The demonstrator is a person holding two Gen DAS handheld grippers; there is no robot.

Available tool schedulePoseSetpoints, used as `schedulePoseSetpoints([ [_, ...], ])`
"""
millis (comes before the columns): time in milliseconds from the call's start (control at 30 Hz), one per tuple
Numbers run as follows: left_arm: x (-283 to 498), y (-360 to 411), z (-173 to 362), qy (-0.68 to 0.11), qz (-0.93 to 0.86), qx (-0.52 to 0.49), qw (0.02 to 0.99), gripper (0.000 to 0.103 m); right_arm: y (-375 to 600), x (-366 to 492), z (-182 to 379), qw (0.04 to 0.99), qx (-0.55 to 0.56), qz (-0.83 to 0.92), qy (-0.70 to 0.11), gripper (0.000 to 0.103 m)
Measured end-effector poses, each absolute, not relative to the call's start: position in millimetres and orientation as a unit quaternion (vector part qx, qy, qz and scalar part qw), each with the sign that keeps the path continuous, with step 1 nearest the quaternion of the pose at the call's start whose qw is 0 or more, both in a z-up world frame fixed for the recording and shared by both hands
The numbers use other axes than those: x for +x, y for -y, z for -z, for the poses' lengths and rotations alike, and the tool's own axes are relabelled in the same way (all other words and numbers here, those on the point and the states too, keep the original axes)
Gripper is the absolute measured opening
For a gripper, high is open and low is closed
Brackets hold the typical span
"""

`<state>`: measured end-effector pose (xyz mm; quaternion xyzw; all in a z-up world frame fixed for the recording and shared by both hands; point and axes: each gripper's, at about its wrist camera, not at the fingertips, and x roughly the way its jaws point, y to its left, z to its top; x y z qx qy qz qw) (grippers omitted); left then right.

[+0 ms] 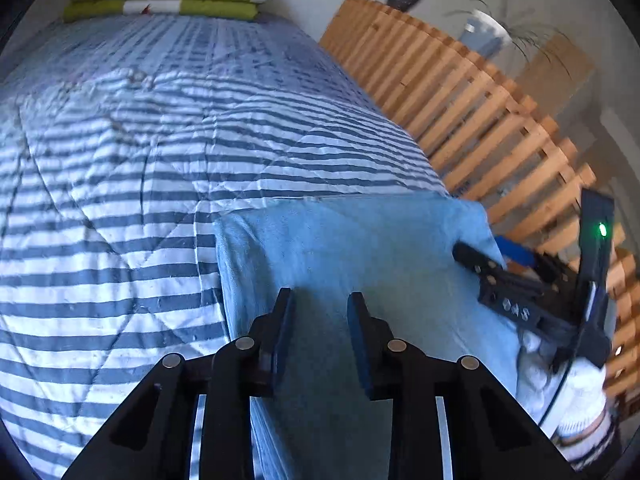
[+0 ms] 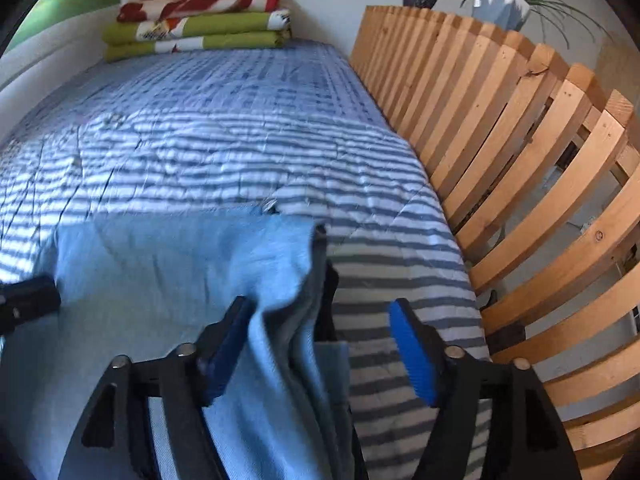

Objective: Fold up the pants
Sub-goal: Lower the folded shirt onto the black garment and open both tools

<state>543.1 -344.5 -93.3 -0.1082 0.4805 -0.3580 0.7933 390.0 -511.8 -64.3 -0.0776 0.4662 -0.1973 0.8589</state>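
Light-blue denim, the pair of pants (image 1: 352, 248), lies spread on the blue-and-white striped quilt (image 1: 120, 200) at its near end, well short of the stack of folded green, red and white blankets (image 2: 196, 24) at the far end. Taking the pants as the landmark: the left gripper (image 1: 320, 304) hangs over their near middle with its jaws apart and only flat cloth showing between them, nothing pinched. The right gripper (image 2: 320, 316) sits at the edge of the pants that faces the slatted pale-wood frame (image 2: 520, 160), jaws standing wide; a raised, doubled ridge of cloth runs between them, brushing the dark-blue finger (image 2: 224, 344) on the pants' side, while the bright-blue pad (image 2: 412, 356) stands clear over bare quilt, so I judge the cloth to be free of any grip. The risk from here, as I read it, is that this loose ridge slumps or rolls off line, leaving the folded edge uneven. A careless close could also catch the quilt along with the denim, and dragging either would pull the whole layer askew towards the frame.
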Motion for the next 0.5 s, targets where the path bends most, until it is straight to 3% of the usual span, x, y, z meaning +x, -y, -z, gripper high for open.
schedulePoseSetpoints([
  [167,493,305,56,-0.467,0.408,-0.113,0.776,0.032,502,346,27,0.87,-0.062,0.208,-0.443,0.064],
  [500,340,207,15,-0.458,0.399,-0.033,0.794,0.036,428,170,-22,0.882,-0.004,0.223,-0.415,0.064],
])
